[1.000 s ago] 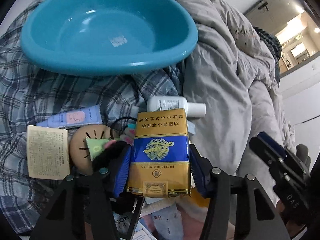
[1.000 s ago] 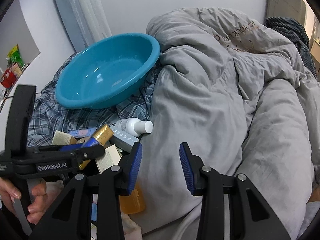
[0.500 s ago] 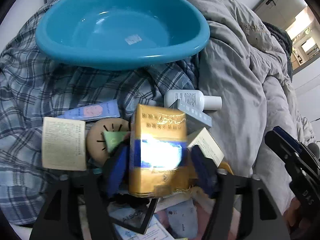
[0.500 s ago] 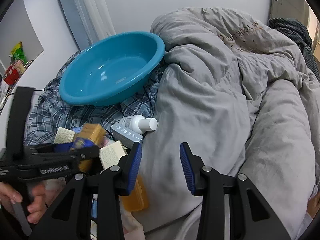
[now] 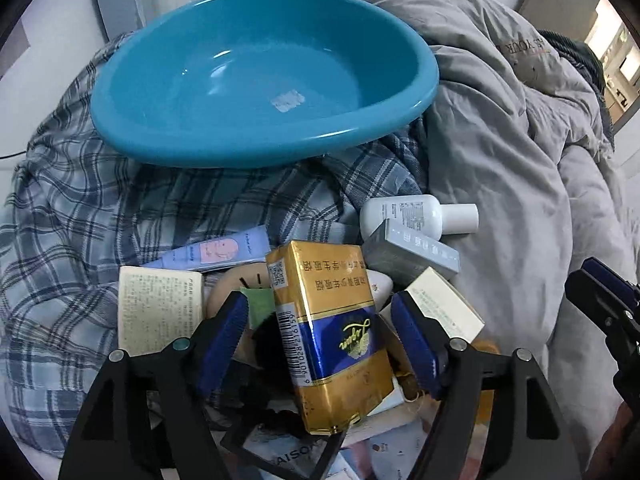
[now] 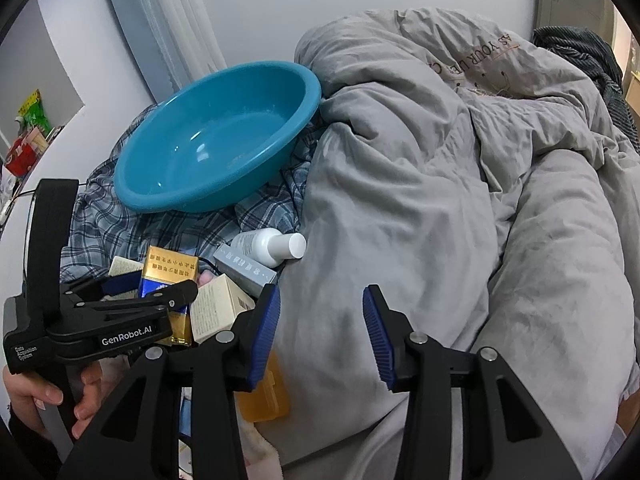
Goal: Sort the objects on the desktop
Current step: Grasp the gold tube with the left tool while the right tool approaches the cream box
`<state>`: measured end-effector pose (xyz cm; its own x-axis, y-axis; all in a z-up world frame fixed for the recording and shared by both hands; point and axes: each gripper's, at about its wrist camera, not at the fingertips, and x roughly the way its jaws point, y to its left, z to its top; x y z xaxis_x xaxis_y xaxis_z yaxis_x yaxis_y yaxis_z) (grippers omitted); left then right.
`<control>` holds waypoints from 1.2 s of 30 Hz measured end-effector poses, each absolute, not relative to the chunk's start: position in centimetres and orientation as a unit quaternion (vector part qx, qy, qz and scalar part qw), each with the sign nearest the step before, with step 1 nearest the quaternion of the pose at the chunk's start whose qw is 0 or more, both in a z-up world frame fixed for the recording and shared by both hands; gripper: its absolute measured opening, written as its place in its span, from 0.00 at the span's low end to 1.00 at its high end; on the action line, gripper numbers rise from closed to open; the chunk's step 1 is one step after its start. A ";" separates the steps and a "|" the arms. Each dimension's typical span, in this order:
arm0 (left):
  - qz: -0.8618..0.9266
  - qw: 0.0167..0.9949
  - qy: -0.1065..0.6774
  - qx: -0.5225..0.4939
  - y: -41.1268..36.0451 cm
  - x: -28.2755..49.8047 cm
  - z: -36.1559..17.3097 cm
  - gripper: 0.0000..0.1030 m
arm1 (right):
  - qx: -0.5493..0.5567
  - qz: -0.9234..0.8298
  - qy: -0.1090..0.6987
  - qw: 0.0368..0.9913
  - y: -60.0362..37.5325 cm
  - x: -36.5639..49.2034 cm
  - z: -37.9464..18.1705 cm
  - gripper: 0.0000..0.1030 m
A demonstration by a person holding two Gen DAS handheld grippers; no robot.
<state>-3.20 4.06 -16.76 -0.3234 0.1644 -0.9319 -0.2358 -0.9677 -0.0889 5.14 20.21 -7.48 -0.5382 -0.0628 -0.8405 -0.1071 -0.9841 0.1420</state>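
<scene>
Left hand-held gripper [image 5: 320, 332] wide open around gold carton [image 5: 328, 336], pads clear, nothing held. Right hand-held gripper [image 6: 320, 332] empty, jaws opening over quilt [image 6: 460, 200]. Best: center pads on carton's sides, squeeze squarely, carry to blue basin [image 5: 256, 96].

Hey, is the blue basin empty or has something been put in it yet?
Empty: the blue basin shows only a small label on its bare bottom.

I let my left gripper [image 5: 320, 344] spread off the gold cigarette pack [image 5: 328, 332], and it tipped askew between the pads. My right gripper [image 6: 320, 332] was opening, nothing in it.
</scene>
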 end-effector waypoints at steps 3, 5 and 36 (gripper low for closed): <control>0.817 0.097 0.049 -0.566 3.3 -3.3 -16.6 0.74 | -0.482 0.872 0.087 0.012 20.1 5.1 -7.6 0.40; 0.813 0.102 0.037 -0.572 2.6 -3.3 -16.6 0.72 | -0.481 0.872 0.087 0.012 20.0 5.1 -7.5 0.41; 0.828 0.130 0.001 -0.545 1.8 -2.0 -11.4 0.18 | -0.488 0.870 0.065 -0.011 17.5 5.1 -7.4 0.41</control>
